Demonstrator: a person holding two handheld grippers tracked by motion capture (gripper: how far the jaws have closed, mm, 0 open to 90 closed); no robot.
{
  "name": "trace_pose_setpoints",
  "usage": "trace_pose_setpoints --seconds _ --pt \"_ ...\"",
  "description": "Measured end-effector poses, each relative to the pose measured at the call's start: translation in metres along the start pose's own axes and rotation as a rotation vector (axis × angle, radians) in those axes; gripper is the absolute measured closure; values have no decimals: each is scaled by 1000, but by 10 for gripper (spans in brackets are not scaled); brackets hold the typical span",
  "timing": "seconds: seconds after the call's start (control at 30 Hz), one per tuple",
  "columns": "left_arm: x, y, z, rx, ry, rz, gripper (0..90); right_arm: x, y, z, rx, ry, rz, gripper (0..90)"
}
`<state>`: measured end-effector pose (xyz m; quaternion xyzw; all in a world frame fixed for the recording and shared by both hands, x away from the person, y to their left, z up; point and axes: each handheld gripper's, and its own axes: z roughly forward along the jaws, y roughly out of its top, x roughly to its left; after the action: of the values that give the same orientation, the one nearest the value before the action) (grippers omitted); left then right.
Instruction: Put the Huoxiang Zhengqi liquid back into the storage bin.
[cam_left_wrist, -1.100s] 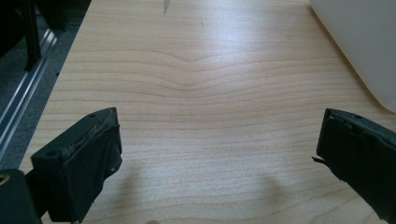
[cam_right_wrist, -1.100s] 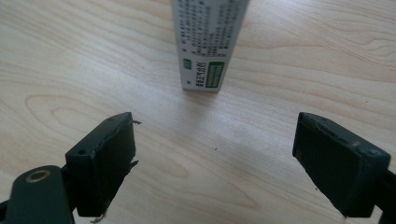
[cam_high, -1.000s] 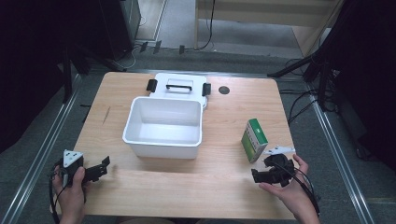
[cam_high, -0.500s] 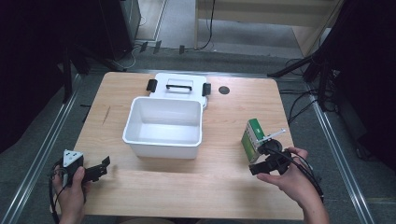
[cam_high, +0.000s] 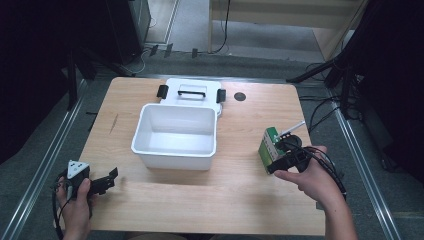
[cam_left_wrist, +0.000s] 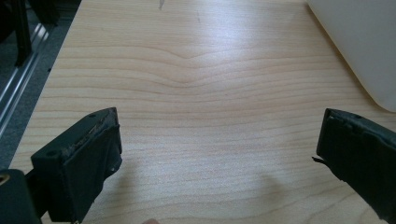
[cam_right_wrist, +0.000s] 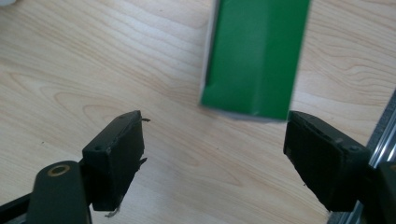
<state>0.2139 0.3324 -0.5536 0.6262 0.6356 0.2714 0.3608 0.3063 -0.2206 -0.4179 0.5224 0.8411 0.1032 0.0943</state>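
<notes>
High view first: we've got the right gripper pretty much at the green carton, which stands on the wooden table right of the white bin. Right gripper view shows our jaws spread wide, carton just ahead, nothing held. Our left gripper sits near the table's front-left corner, jaws wide apart too.

High view overlooks table; gripper views skim it closely.
</notes>
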Motion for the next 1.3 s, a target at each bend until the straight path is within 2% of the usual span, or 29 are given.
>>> trace_pose_setpoints --seconds 0.13,0.37,0.7,0.93,1.03,1.13,1.3 --pt "0 0 0 4 -2 5 10 -6 8 -3 9 -11 36 230" --pt "0 0 0 6 -4 6 10 -11 23 -8 1 42 61 266" --pt "0 0 0 5 -8 0 10 -17 43 -2 32 20 90 306" --pt "1 0 1 7 -10 -1 10 -17 55 2 46 20 79 390" --pt "1 0 1 7 -11 -1 10 -16 58 6 52 -11 71 431" --pt "1 0 1 8 -11 -1 10 -16 61 9 58 2 57 514" --pt "1 0 1 9 -12 -2 10 -16 63 15 75 10 38 585"
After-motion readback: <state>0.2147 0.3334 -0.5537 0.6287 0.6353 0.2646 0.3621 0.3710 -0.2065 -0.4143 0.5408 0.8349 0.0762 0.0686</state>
